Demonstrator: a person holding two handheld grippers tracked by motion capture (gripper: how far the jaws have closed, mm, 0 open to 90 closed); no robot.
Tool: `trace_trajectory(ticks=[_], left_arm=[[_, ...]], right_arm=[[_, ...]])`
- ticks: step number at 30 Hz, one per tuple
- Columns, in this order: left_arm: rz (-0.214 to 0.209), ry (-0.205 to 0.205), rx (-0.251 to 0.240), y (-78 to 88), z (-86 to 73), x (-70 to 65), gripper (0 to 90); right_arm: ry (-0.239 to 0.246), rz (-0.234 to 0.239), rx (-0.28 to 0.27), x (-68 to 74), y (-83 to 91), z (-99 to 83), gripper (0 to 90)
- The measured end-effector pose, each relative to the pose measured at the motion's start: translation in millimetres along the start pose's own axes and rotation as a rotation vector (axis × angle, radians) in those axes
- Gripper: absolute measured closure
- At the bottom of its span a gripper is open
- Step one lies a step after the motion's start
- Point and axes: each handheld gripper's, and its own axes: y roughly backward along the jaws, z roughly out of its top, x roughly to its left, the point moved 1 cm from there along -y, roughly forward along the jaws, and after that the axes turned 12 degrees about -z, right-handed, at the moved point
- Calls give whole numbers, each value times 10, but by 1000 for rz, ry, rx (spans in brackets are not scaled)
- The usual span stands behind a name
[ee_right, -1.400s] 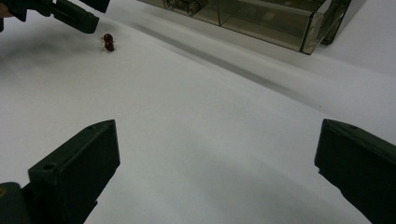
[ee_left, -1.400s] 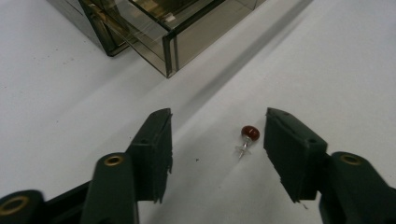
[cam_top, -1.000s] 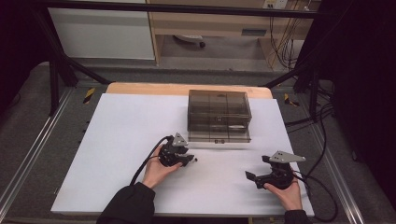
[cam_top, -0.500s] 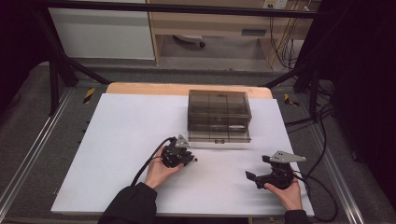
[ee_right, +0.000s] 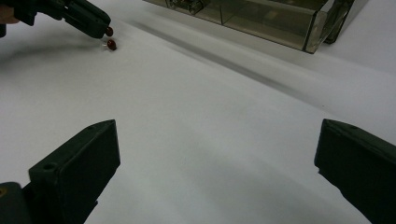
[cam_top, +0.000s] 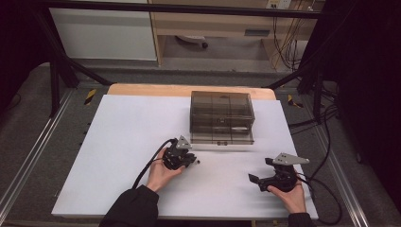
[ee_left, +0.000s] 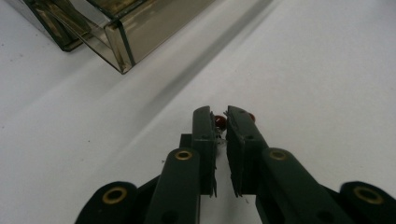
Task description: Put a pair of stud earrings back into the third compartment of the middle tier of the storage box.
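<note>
My left gripper (cam_top: pixel 194 161) lies low on the white table in front of the box. Its jaws have just been closing, and a small red bead-like part with thin wire leads (ee_left: pixel 219 122) sits pinched between the tips. A second red part (ee_left: pixel 251 116) lies just past the right jaw. The right gripper view shows both red parts (ee_right: pixel 111 44) at the left gripper's tips (ee_right: pixel 100 25). My right gripper (cam_top: pixel 260 170) rests at the table's front right, jaws wide apart, with bare table between them (ee_right: pixel 215 154).
A smoky see-through compartment box (cam_top: pixel 221 116) with its lid down stands at the middle back of the white table top (cam_top: pixel 123 132). Its corner (ee_left: pixel 116 42) is close ahead of the left gripper. Black cables trail off the right edge (cam_top: pixel 326 198).
The left gripper's jaws have drawn together over the small red part. Both hands stay where they were.
</note>
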Motion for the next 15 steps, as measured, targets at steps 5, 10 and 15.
trace_trajectory(ticks=[5, 10, 15], left_arm=[[3, 3, -16, 62, 36, -28, 811], [5, -6, -32, 122, 154, -104, 811], [0, -16, -42, 130, 264, -178, 812]], right_arm=[[2, 2, 0, 1, -2, 0, 8], [-1, 3, 1, 3, 0, 0, 8], [-1, 3, 1, 3, 2, 0, 8]])
